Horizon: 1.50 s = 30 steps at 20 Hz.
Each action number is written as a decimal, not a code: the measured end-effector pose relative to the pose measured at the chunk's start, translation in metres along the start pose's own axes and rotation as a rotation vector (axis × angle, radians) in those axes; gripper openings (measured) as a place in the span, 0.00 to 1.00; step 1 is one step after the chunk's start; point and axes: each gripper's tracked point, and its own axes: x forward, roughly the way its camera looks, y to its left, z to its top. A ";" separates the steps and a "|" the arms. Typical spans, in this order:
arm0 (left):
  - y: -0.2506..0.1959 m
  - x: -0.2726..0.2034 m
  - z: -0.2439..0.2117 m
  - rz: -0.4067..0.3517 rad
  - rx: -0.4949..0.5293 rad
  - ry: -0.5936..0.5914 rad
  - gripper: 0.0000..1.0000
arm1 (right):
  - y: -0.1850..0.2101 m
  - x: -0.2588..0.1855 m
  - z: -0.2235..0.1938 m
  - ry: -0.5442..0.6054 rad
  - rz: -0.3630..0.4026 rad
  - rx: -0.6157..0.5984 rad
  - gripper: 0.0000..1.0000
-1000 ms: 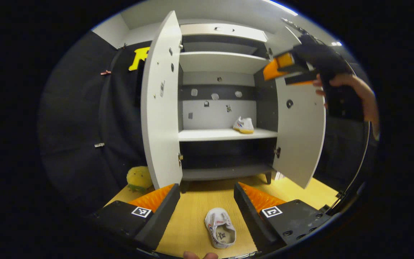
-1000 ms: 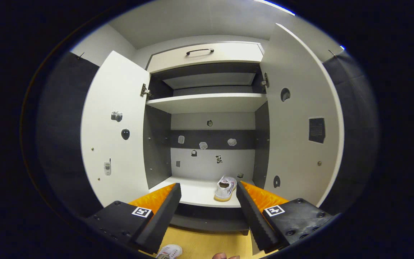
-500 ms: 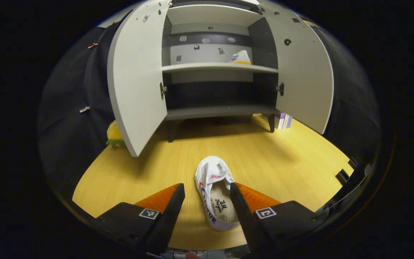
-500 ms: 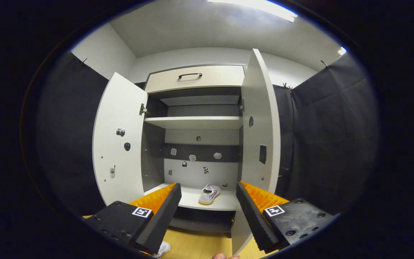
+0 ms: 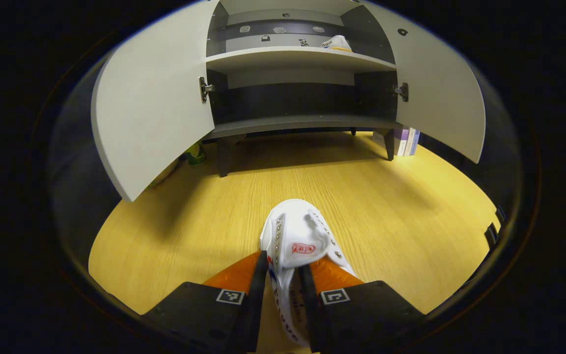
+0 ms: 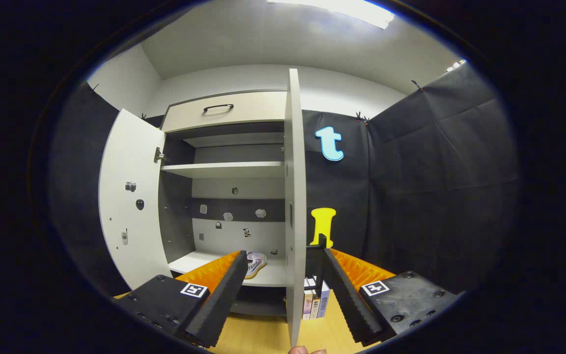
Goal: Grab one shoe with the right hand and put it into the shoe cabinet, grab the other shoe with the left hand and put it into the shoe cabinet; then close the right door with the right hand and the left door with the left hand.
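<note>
A white shoe lies on the yellow wooden floor in the left gripper view. My left gripper is shut on it, both fingers pressing the shoe's side wall near the opening. The grey shoe cabinet stands ahead with its left door and right door wide open. The other white shoe sits on the middle shelf at the right. In the right gripper view my right gripper is open and holds nothing. The right door is edge-on between its fingers, with the shelf shoe just left of it.
Several books stand on the floor by the cabinet's right leg, also seen as books behind the right door. A yellow-green toy lies behind the left door. A drawer with a dark handle tops the cabinet.
My left gripper dropped to the floor shoe and closed on it. My right gripper swung rightward, so the right door now appears edge-on between its open fingers.
</note>
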 end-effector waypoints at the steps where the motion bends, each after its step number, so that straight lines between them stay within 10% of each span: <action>1: 0.003 0.006 0.000 0.025 0.005 0.005 0.36 | -0.006 0.001 0.001 -0.003 -0.011 -0.004 0.97; 9: 0.011 0.013 0.002 0.030 -0.014 0.079 0.07 | -0.050 -0.003 0.002 -0.012 -0.072 -0.036 0.97; 15: 0.009 -0.027 0.047 0.016 -0.097 0.060 0.05 | -0.068 -0.003 -0.001 -0.014 -0.089 -0.023 0.98; 30: 0.021 -0.098 0.336 0.016 -0.278 -0.137 0.05 | -0.110 0.006 -0.029 0.059 -0.110 0.035 0.95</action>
